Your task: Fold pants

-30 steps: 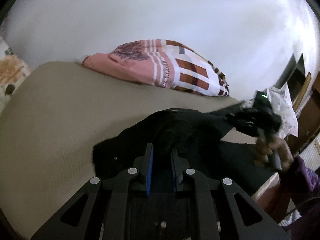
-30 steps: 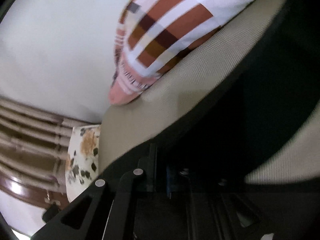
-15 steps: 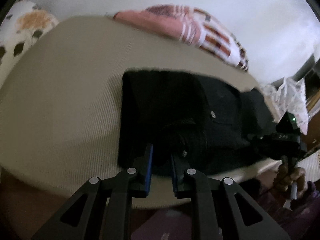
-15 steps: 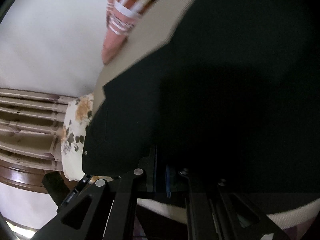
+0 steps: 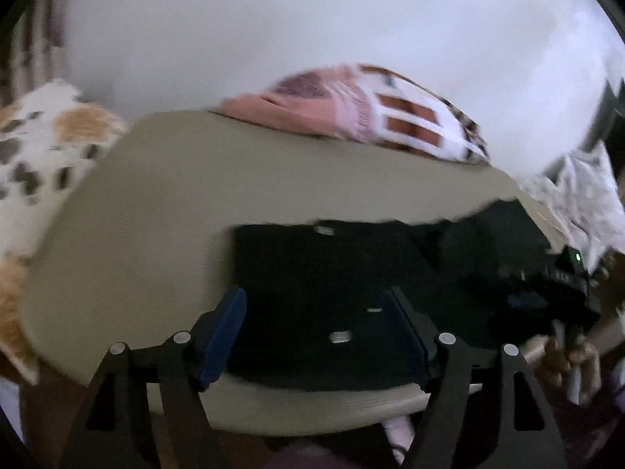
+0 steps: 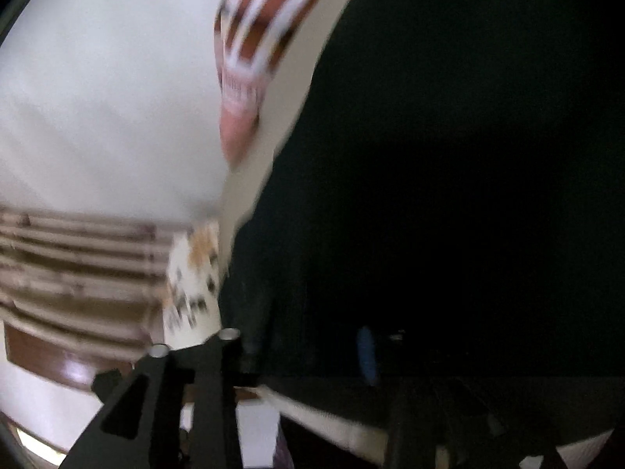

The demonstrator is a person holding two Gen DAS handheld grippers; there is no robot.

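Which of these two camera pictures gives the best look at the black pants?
The left wrist view: the black pants lie as a folded dark shape on the beige cushion, edges visible. The right wrist view shows only a blurred black mass filling its right side.

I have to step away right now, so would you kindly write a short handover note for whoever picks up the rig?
Left tool: open, fingers wide apart over the near edge of the black pants, holding nothing.
Right tool: at the right end of the pants; its own view is too dark to tell open or shut.
Pants: lying as a flat dark rectangle on the beige pad, patterned pillow behind.
Done: at least one fold appears laid down.
Left: probably fold again and tidy the edges.
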